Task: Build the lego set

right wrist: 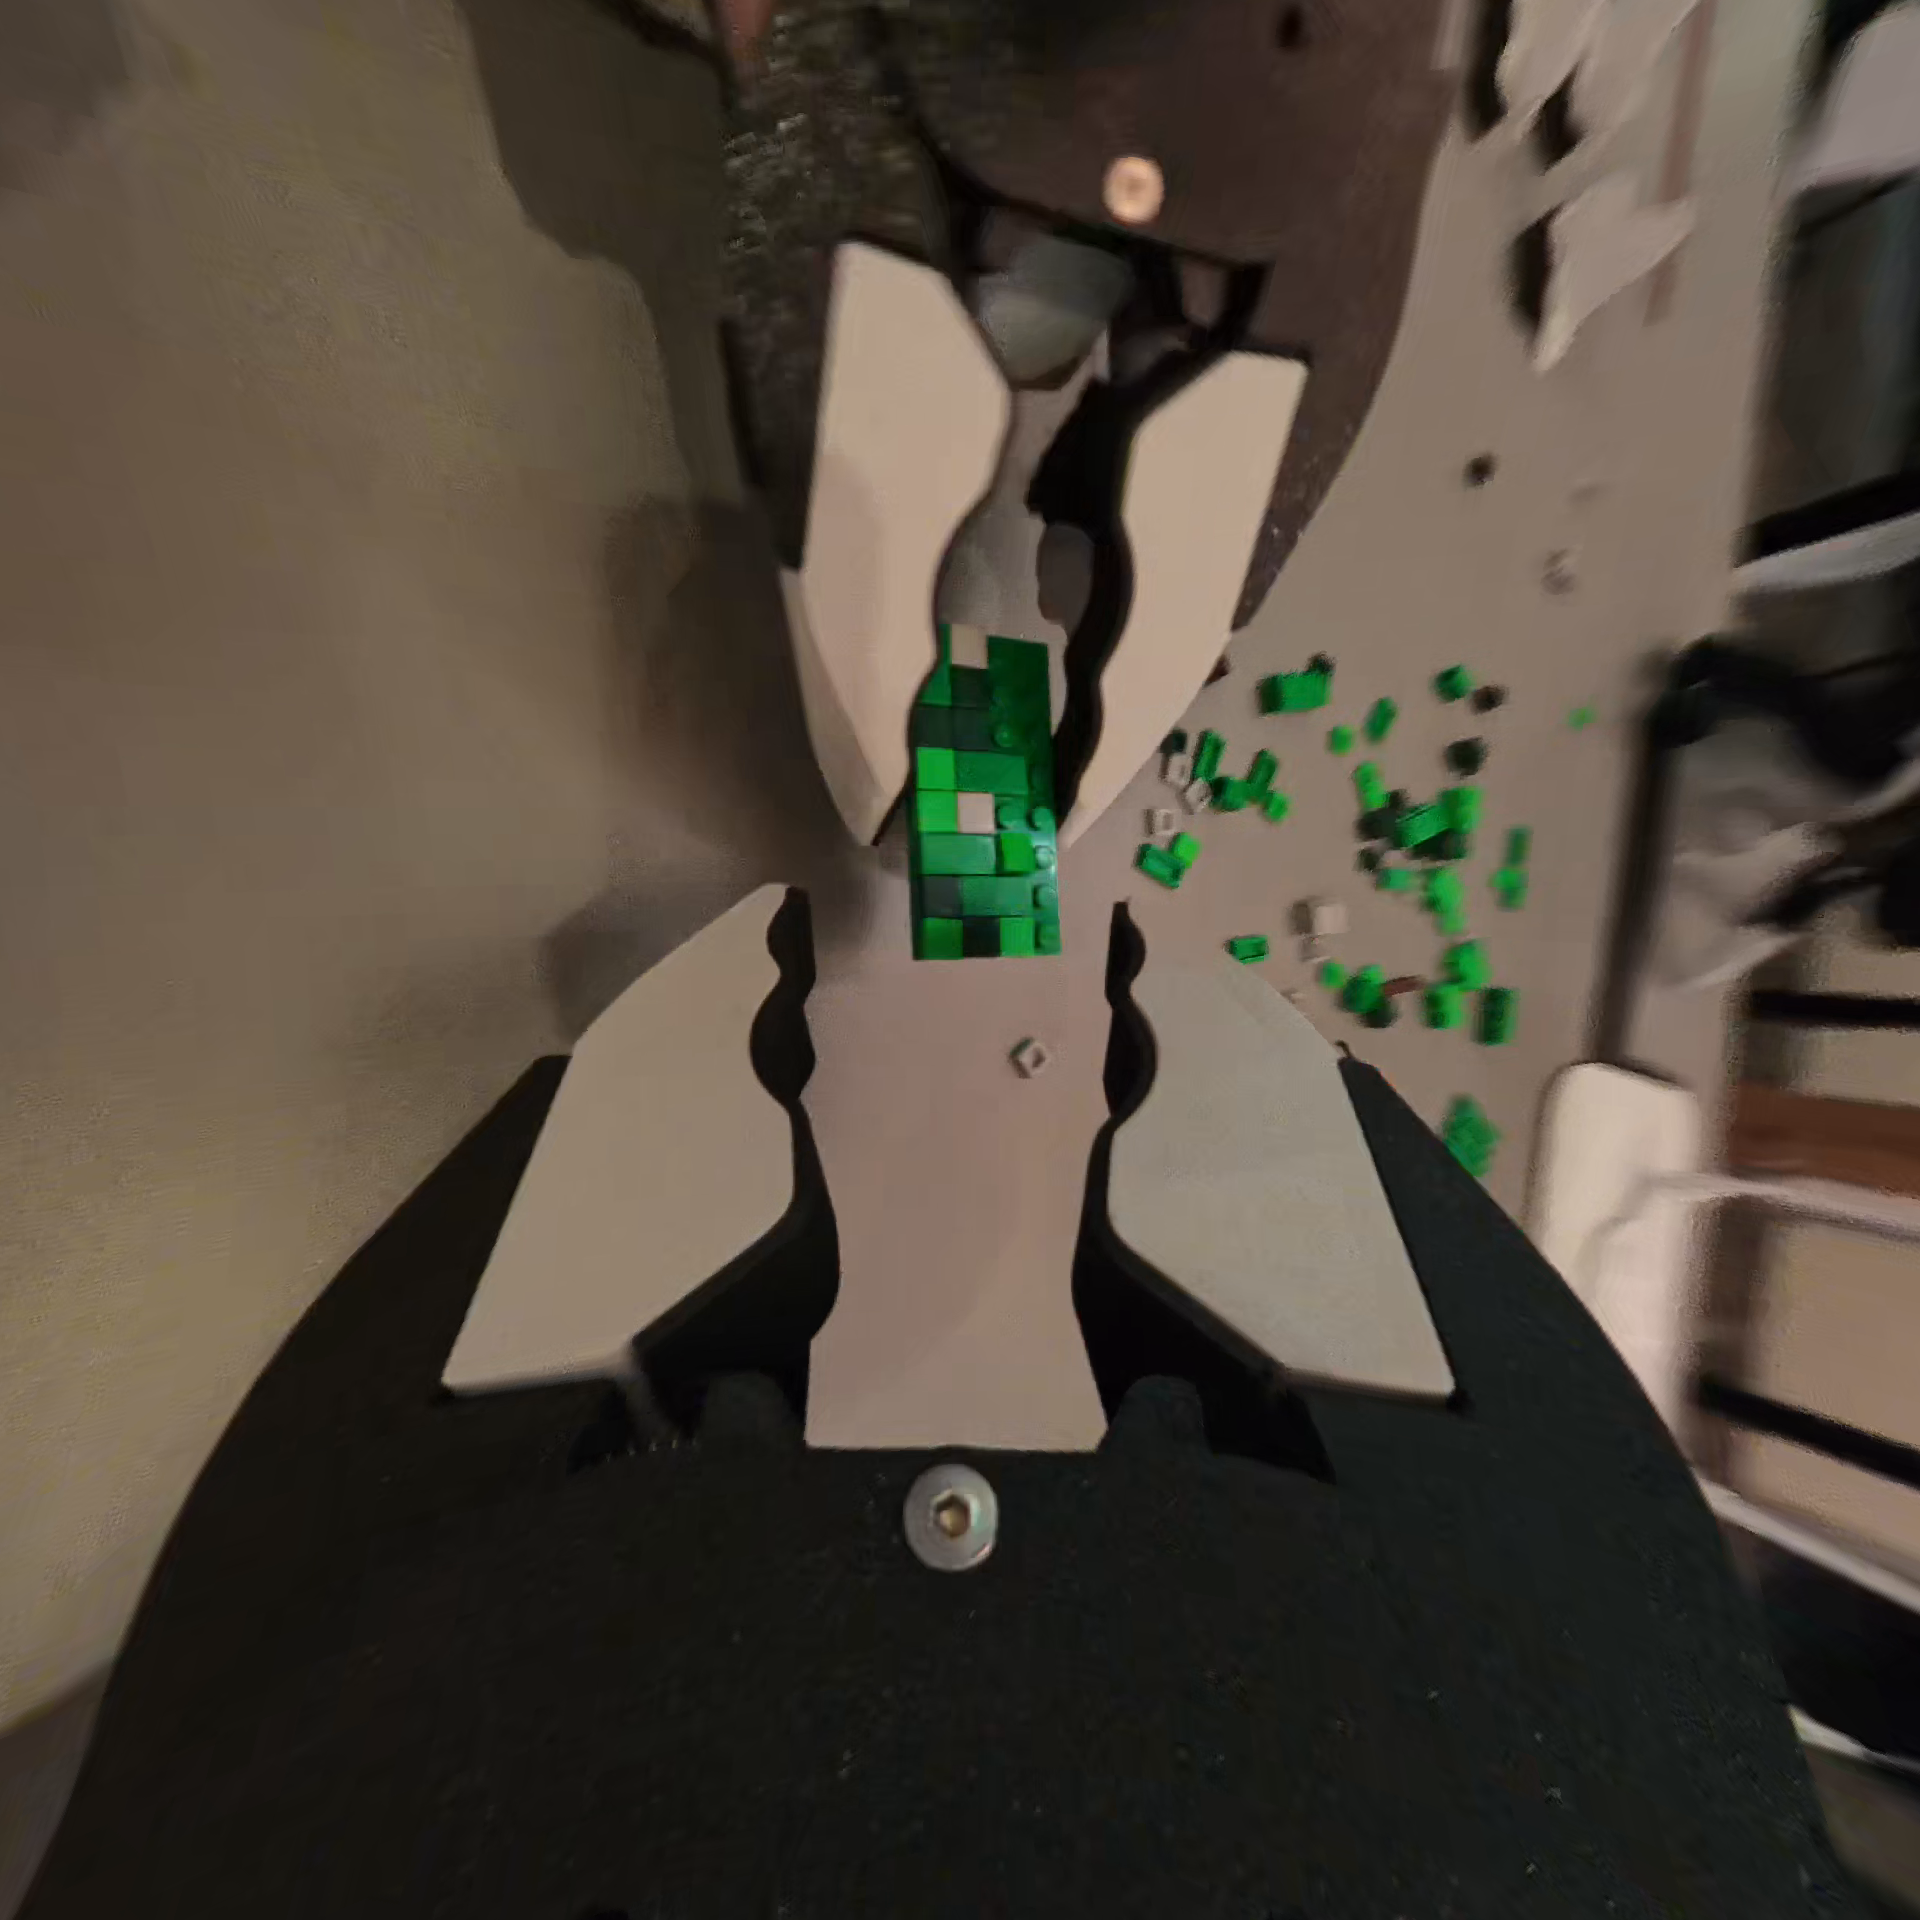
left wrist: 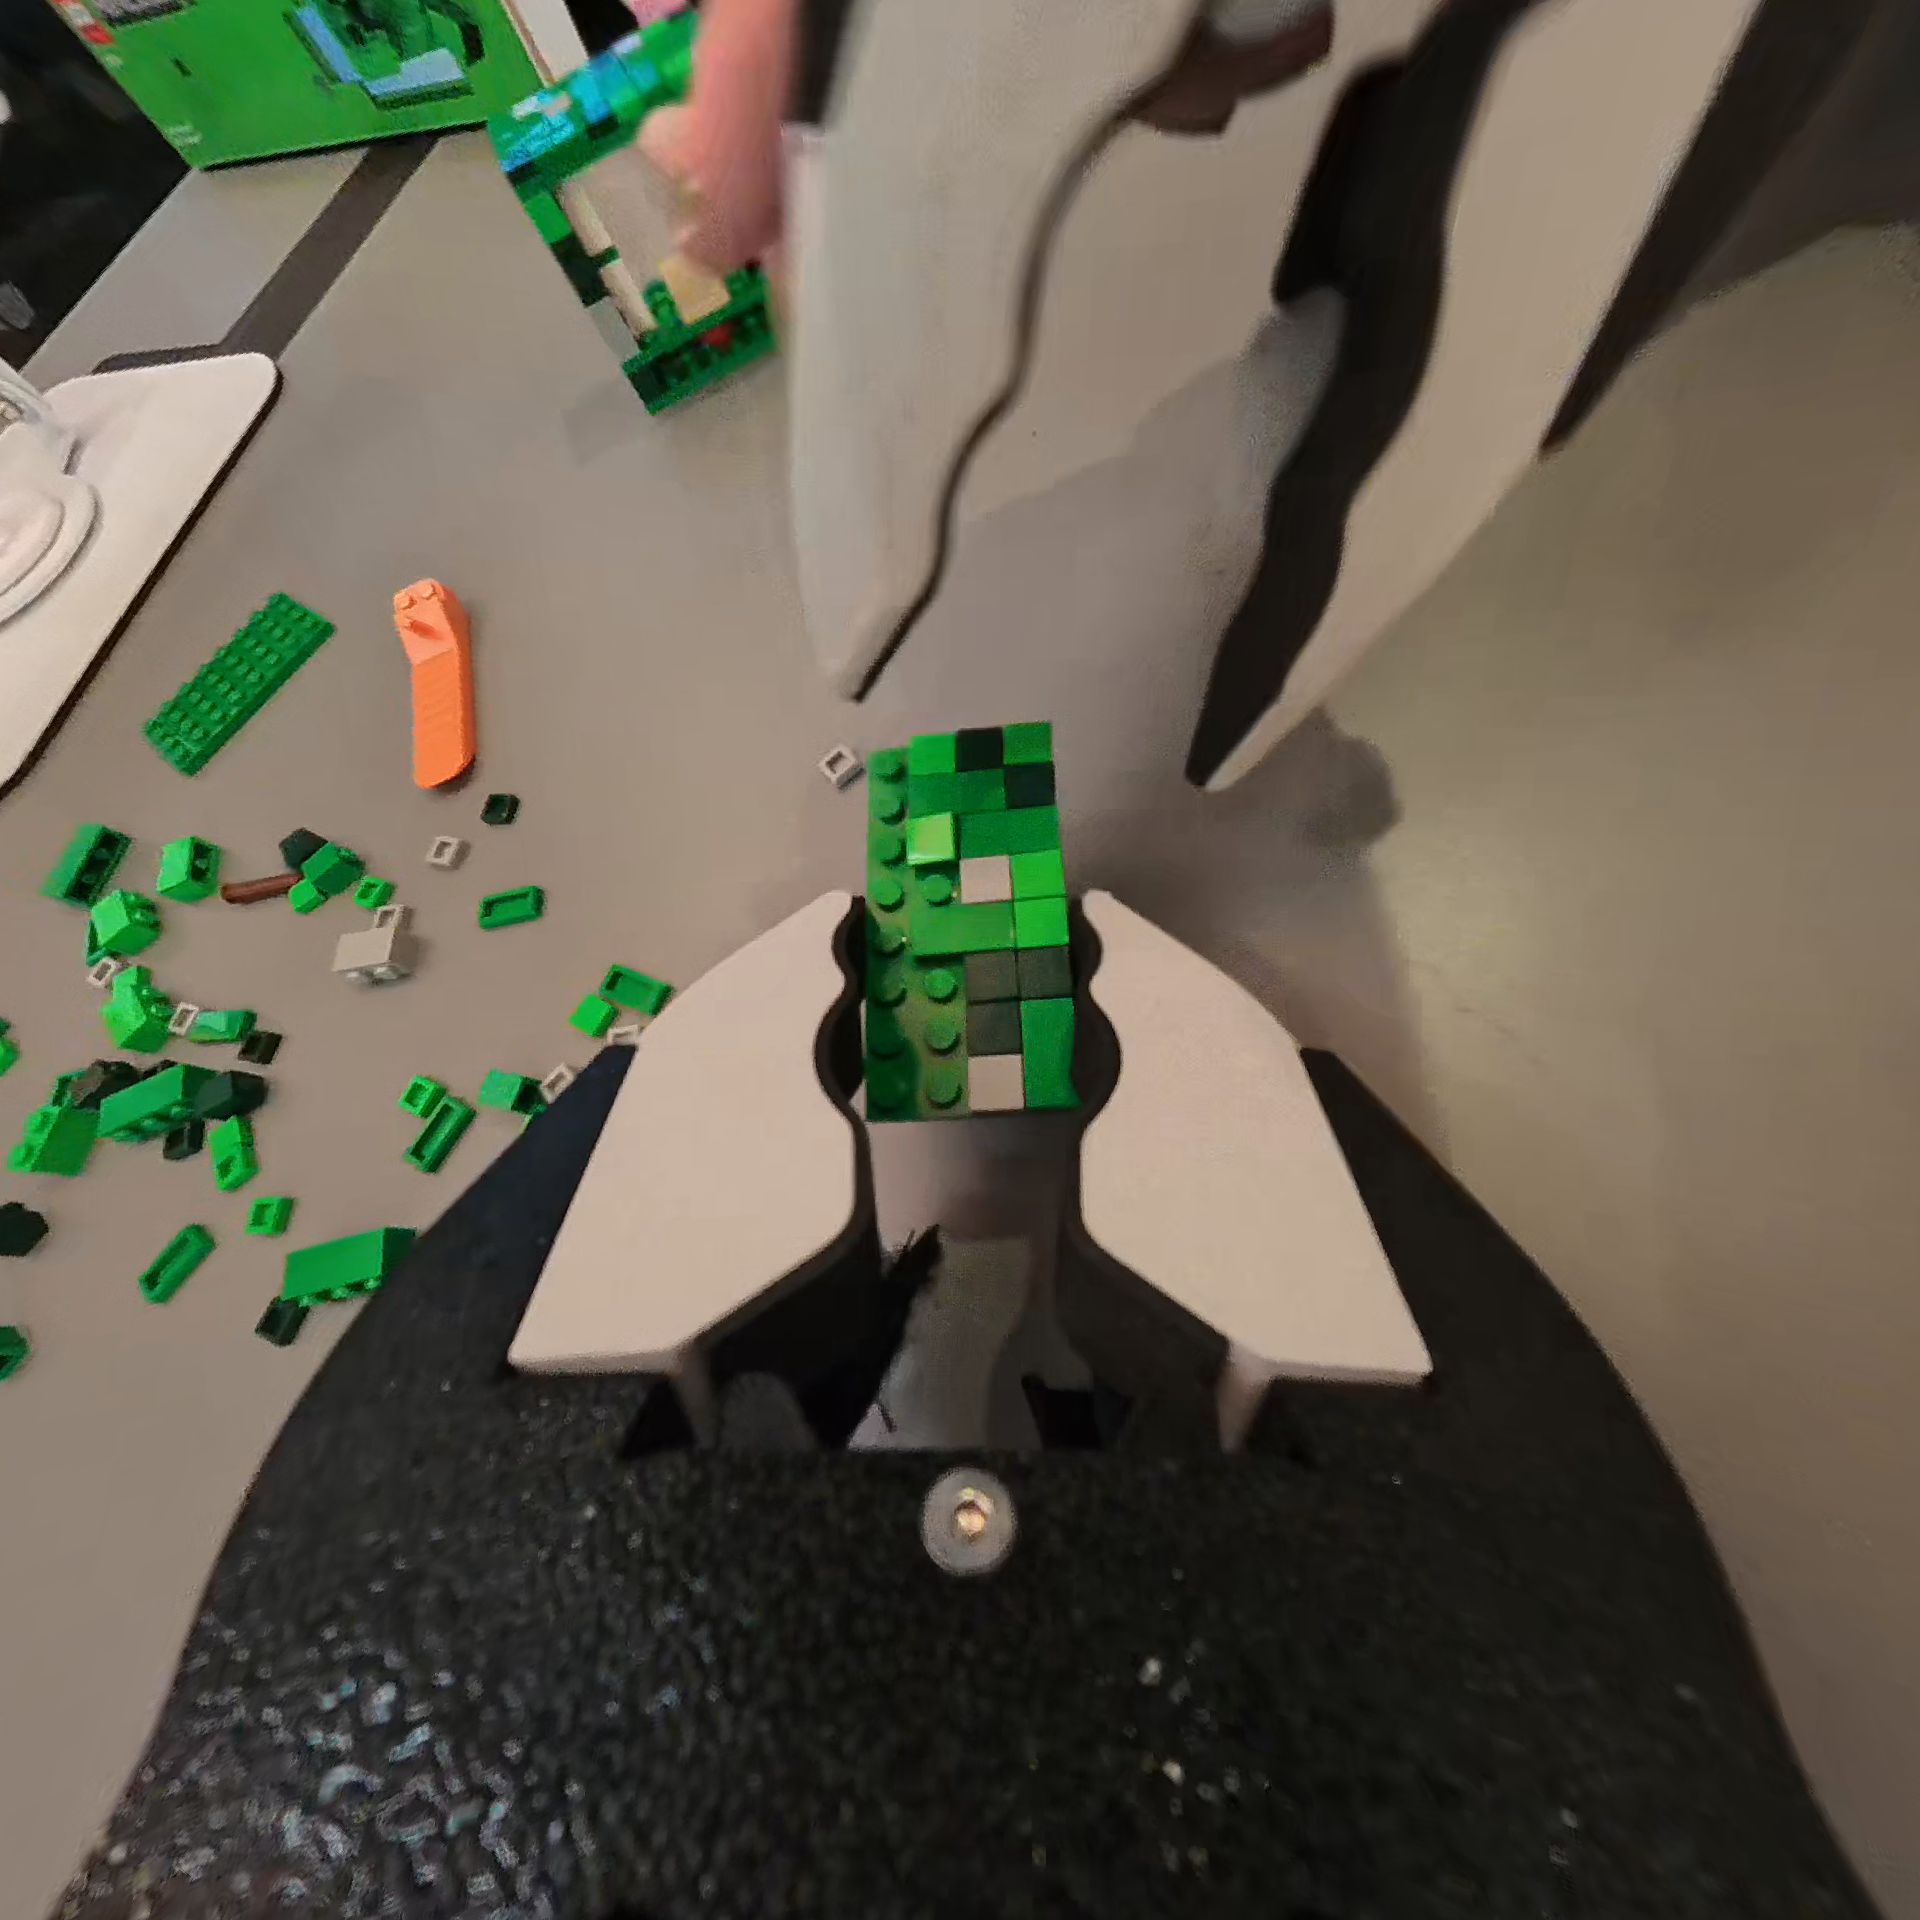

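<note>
Left wrist view, left tool (left wrist: 971,935) clamping green lego panel (left wrist: 966,925), right tool (right wrist: 956,925) spread empty, printed green box (left wrist: 301,73) behind.

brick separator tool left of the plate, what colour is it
Orange, clearest in the left wrist view.

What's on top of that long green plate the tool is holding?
Small flat tiles in light green, dark green and grey cover most of the plate, gripped by the left tool. One long edge still shows bare studs. Its underside and the part between the fingers are hidden.
</note>
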Demonstrator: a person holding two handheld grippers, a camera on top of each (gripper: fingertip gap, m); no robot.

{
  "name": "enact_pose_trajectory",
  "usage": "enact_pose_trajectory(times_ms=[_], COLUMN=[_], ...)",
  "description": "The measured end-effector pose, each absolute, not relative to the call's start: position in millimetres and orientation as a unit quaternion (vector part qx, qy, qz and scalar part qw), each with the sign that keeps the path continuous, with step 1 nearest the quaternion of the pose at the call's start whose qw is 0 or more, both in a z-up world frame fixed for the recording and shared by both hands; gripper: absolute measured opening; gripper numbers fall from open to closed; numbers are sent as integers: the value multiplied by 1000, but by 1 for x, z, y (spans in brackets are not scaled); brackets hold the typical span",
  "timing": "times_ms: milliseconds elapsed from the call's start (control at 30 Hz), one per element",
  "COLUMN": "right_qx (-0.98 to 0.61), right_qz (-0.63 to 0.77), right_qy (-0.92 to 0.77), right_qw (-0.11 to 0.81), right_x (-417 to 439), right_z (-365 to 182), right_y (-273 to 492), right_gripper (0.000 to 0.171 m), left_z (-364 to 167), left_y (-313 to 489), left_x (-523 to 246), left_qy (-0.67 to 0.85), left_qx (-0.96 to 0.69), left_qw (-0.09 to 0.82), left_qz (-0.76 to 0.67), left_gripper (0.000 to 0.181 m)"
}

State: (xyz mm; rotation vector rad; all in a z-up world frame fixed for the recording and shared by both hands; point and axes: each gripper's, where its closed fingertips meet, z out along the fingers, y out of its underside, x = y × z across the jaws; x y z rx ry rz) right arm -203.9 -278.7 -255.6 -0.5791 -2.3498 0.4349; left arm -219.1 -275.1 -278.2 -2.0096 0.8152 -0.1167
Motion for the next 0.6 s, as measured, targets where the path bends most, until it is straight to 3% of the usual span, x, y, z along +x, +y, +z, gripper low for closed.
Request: enact_pose_trajectory(times_ms=[133, 233, 600], right_qx=[-116, -77, -49], right_qz=[70, 19, -23], right_qy=[-865, -836, -810], right_qw=[483, 543, 585], right_x=[-208, -212, -214], right_z=[-263, -267, -275], right_y=[-278, -279, -280], right_gripper=[54, 49, 14], left_z=[-274, -275, -276], left_y=[-274, -275, -277], left_x=[-222, -221, -216], left_qy=[315, 316, 325], left_qx=[-821, -821, -820], left_qw=[472, 470, 466], left_qz=[-63, -66, -69], left_gripper=[36, 36, 36])
